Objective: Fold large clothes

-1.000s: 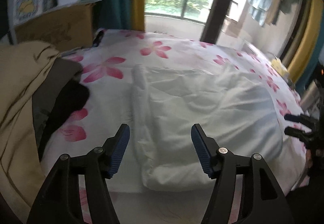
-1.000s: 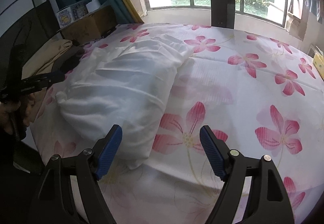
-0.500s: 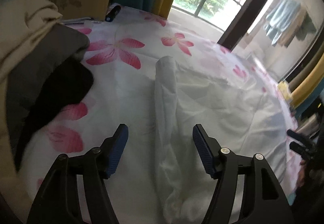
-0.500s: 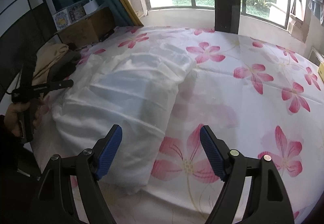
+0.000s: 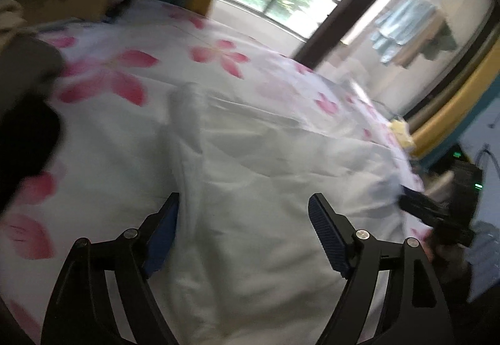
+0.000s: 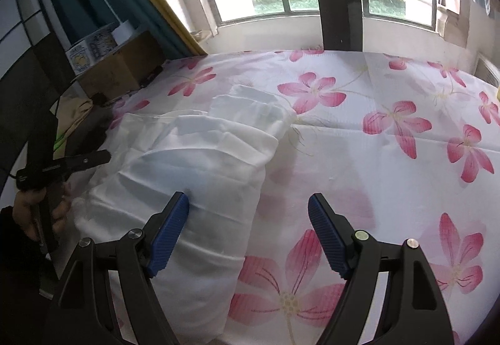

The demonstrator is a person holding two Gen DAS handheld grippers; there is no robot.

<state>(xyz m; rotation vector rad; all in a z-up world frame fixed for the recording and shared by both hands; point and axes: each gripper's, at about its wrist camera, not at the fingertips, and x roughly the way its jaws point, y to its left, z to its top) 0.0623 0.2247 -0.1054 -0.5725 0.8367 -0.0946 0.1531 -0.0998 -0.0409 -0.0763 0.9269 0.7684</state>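
A white garment (image 5: 275,164) (image 6: 200,164) lies loosely folded and wrinkled on the flowered bed sheet (image 6: 359,139). In the blurred left wrist view my left gripper (image 5: 243,220) hovers over the garment's near left part; its jaws are opening, with cloth under them but nothing pressed. My right gripper (image 6: 248,217) stands open above the garment's right edge, its left fingertip (image 6: 178,210) over the cloth and its right one over bare sheet. The right wrist view shows the left gripper (image 6: 90,159) held in a hand at the garment's far side.
A pile of beige, grey and black clothes (image 5: 22,114) (image 6: 78,123) lies at the bed's left side. A cardboard box (image 6: 122,70) with small boxes on it stands beyond. Windows and curtains (image 6: 150,1) run behind the bed. Flowered sheet stretches to the right.
The left gripper has dropped closer over the garment, rolled, and spread its jaws wider. The right gripper has slid along the garment's right edge, jaws unchanged.
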